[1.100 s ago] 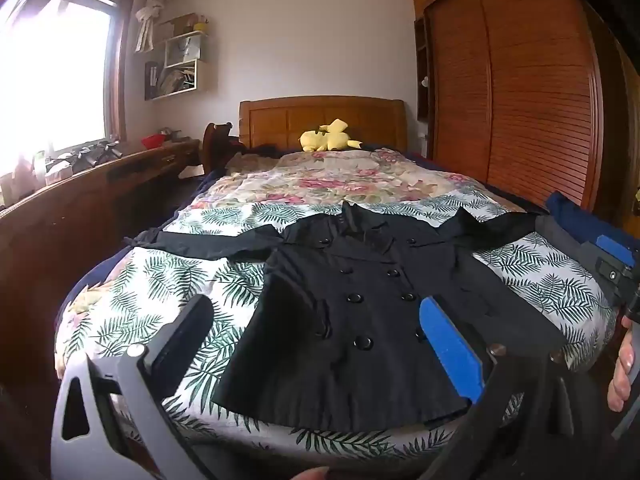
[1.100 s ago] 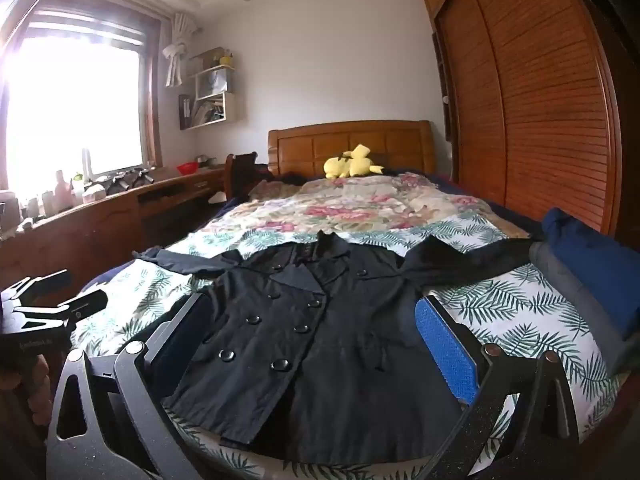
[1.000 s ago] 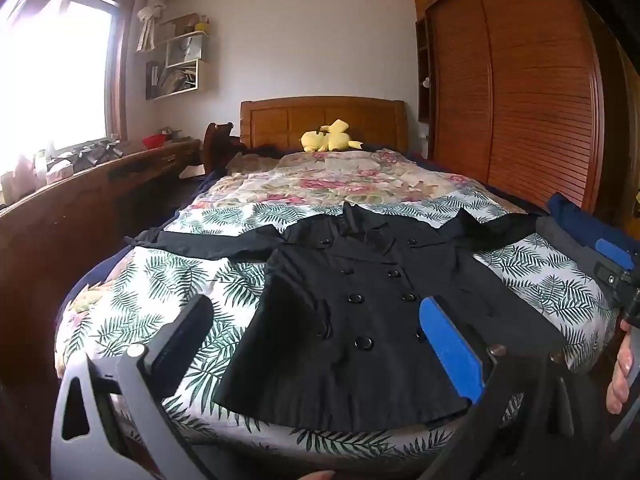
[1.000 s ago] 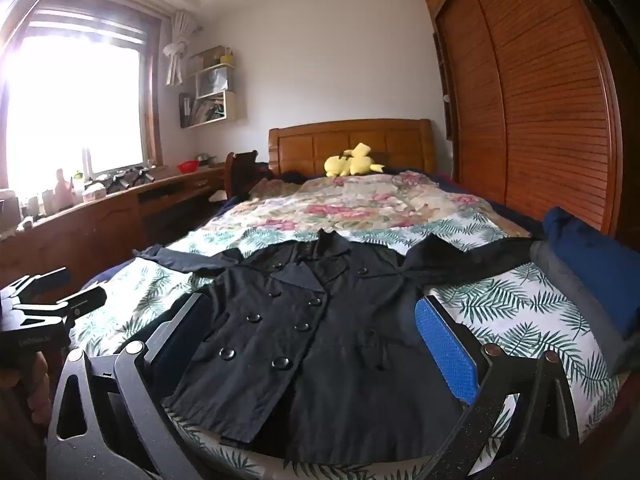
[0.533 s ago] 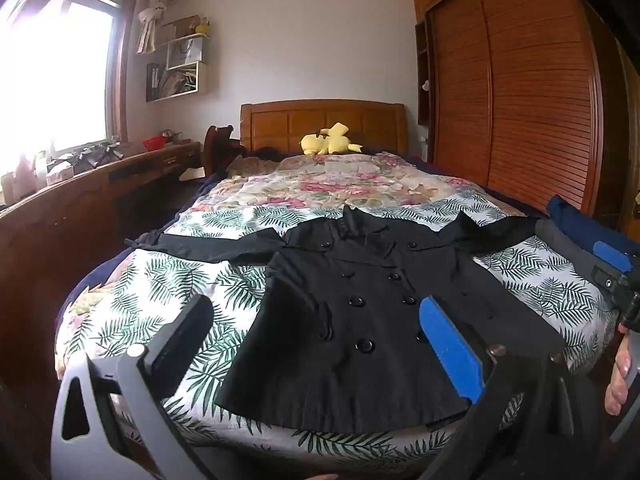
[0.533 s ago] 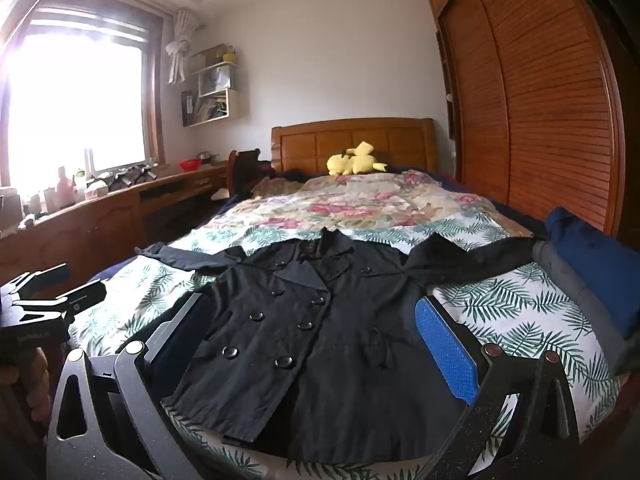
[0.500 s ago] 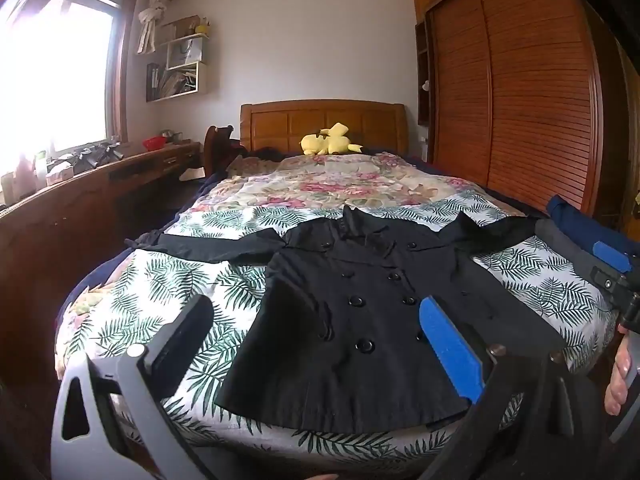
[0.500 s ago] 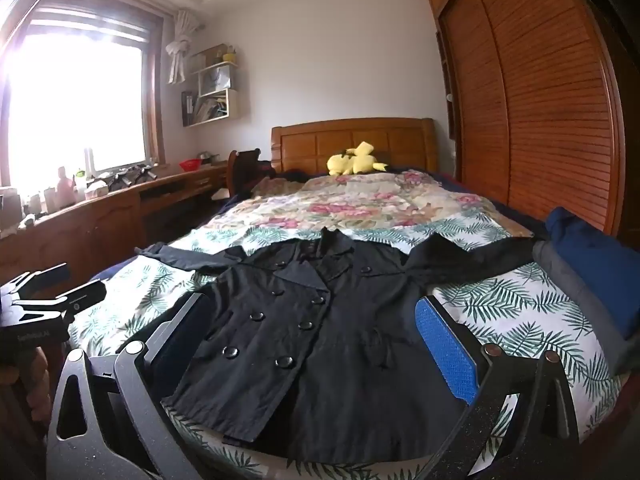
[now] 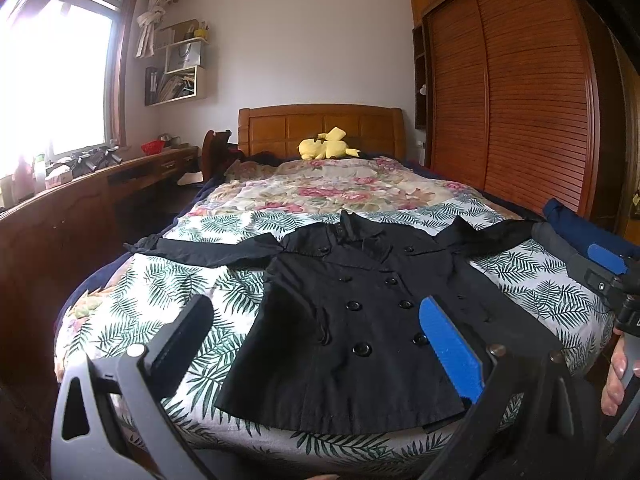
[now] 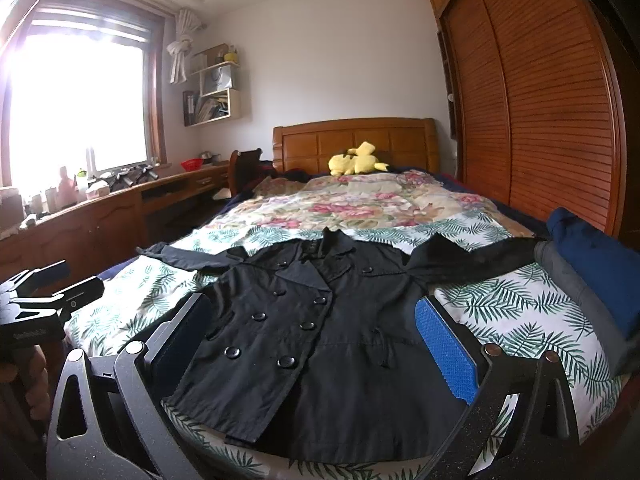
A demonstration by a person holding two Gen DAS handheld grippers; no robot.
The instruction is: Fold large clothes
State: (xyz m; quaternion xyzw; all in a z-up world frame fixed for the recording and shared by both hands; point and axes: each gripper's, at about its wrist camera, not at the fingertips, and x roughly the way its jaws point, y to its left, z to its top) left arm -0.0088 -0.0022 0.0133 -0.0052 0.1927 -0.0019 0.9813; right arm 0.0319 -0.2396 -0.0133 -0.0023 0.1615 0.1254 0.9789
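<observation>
we see a black double-breasted coat (image 9: 360,320) lying face up and spread flat on the leaf-print bedcover (image 9: 168,304), hem toward us, both sleeves stretched out sideways. our left gripper (image 9: 316,340) hovers above the hem with its jaws wide apart, gripping nothing. our right gripper (image 10: 312,340) hangs likewise, jaws apart and clear of the cloth. a yellow plush toy (image 10: 356,162) rests by the wooden headboard (image 10: 352,140), and folded blue and grey clothes (image 10: 592,264) lie at the bed's right edge.
</observation>
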